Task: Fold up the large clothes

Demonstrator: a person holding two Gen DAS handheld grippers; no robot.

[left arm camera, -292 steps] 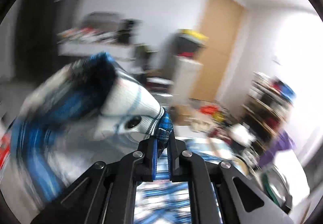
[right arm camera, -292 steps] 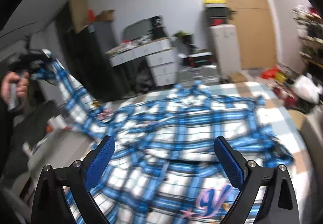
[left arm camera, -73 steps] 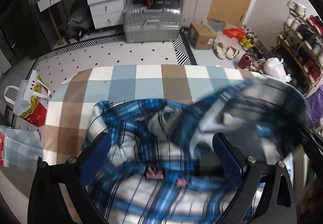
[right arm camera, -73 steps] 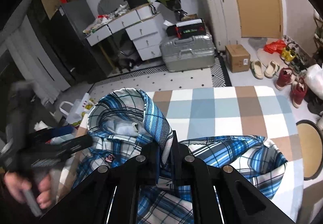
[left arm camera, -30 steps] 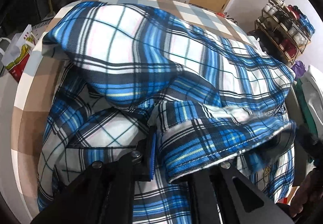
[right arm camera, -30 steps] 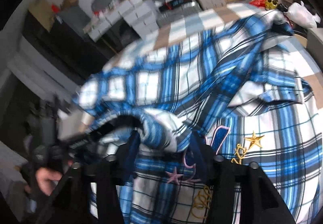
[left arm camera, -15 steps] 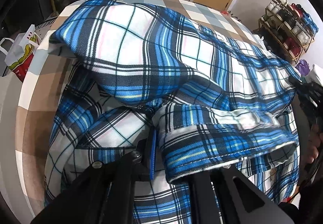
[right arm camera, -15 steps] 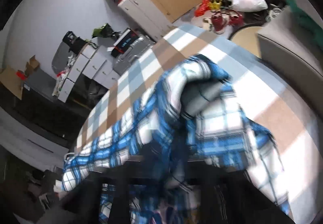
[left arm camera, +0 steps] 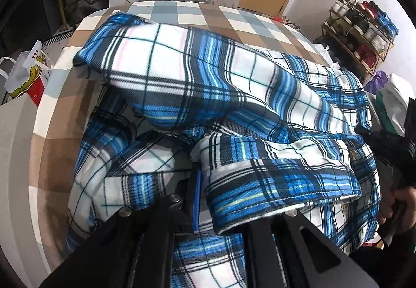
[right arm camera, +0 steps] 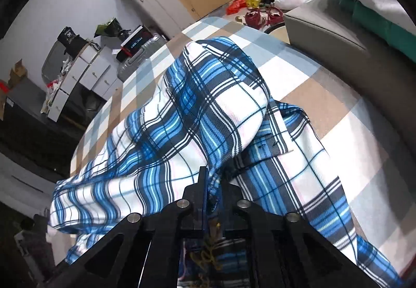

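Gone from lying spread wide, as in the earliest frames, to being bunched and doubled over on itself: so much for the plaid shirt (left arm camera: 234,95). Now fills the middle and the near edge of the surface (left arm camera: 234,25), leaving bare checked cloth along the far edge and along the right edge beside the grey sofa (right arm camera: 338,36). Pinched at the near edge by the left gripper (left arm camera: 205,189), jaws closed on a thick hemmed band of the fabric that flops over the right finger and hides it. Pinched too by the right gripper (right arm camera: 212,184), jaws just beginning to ease apart with a narrow ridge of cloth between them and, as far as can be seen, pressed by the pads. From the right-wrist view, rises as a tall rounded hump straight ahead of those jaws and trails down toward the near right corner. At the right margin of the left-wrist view, a glimpse of the person's hand (left arm camera: 400,207) around a black handle. Judged as partway through: one layer brought over another, but loosely, with puffed air pockets, a crooked upper edge and a flap of collar or placket poking out on the right. Left to do, by the look of it: laying the lifted layers down flat, squaring the edges, smoothing, then at least one more fold to reach a compact bundle.
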